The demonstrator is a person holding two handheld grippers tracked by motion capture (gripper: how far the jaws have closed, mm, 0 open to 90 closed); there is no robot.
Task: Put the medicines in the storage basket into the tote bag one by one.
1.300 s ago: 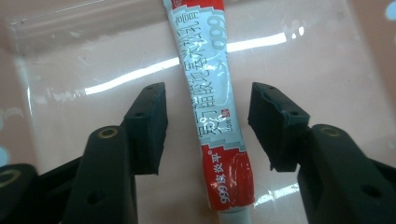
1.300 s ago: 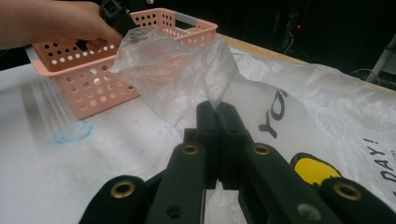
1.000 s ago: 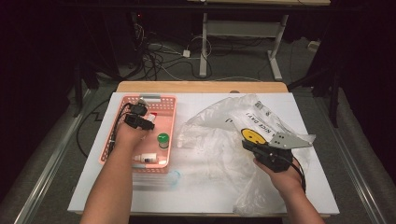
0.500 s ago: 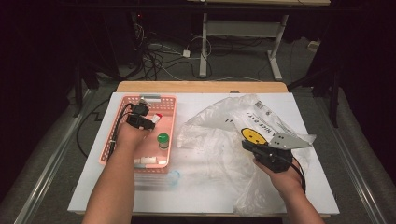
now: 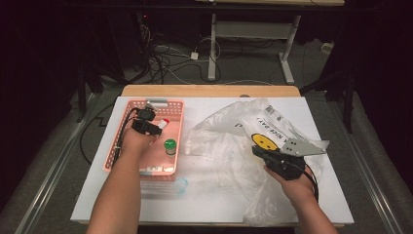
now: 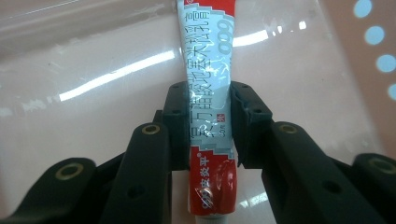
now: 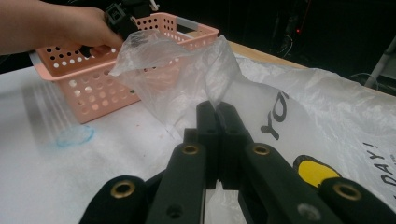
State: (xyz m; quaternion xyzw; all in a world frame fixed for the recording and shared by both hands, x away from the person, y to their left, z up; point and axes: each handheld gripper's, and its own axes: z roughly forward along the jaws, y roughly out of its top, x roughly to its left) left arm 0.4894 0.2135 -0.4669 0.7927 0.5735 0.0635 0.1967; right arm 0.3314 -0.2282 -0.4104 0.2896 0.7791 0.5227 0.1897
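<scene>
While pinched in the left claw (image 6: 208, 126), red-and-white printed tube (image 6: 210, 107); right claw (image 7: 218, 122) nipping clear bag (image 7: 187, 79).

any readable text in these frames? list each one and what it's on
"A NICE DAY!" beside a yellow smiley face, on the plastic bag, high view.
"YO" and "DAY!", partial, on the same bag in the right gripper view.
"999", cut off at the top edge, plus Chinese characters too distorted to transcribe safely, on the tube clamped in the left gripper.
Small white label on the bag near the table's far edge: too small to read.
</scene>
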